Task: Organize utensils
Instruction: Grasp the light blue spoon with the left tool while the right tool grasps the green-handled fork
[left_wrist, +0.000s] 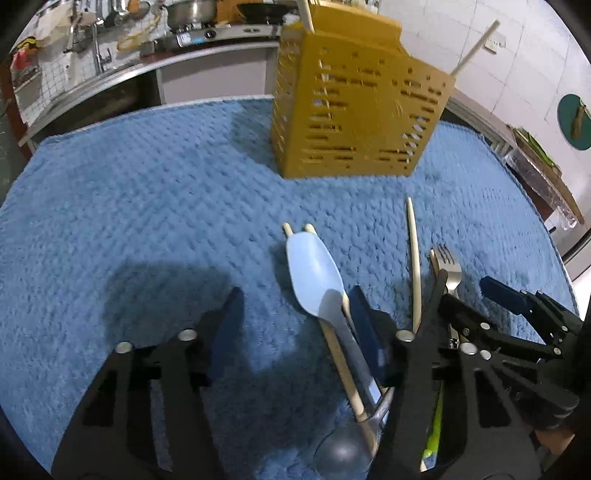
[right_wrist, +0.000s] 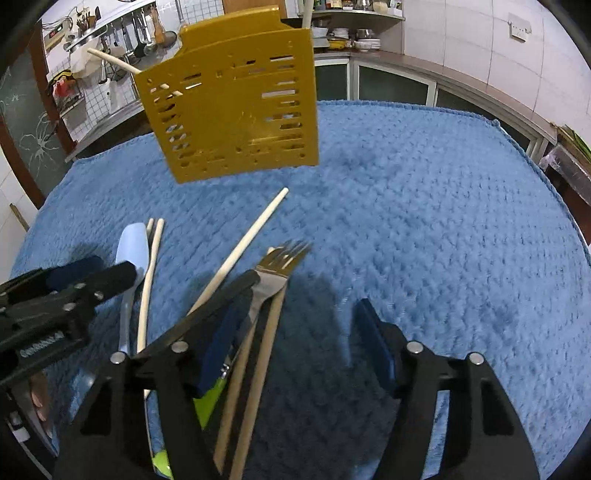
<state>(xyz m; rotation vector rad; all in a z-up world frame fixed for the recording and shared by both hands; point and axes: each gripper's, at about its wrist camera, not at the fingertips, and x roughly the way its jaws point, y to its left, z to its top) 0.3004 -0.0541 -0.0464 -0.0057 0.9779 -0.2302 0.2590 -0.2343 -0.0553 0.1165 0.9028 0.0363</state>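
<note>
Kitchen counters ring a table under a blue towel (left_wrist: 147, 192) where the yellow holder (left_wrist: 354, 107) already has two chopsticks, while the spoon (left_wrist: 314, 280), fork (right_wrist: 280, 266) and other chopsticks still lie beneath both wide-apart, empty claws (left_wrist: 295, 317) (right_wrist: 303, 314).

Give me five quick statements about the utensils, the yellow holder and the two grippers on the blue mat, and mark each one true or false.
1. The yellow holder stands upright on the blue mat. True.
2. The holder is empty. False: at least one pale chopstick sticks out of its top.
3. The light blue spoon lies across two chopsticks. True.
4. The right gripper is clamped on the fork. False: its jaws are open, with the fork lying on the mat beside its left finger.
5. The left gripper is shut. False: its jaws are spread wide, holding nothing.
</note>
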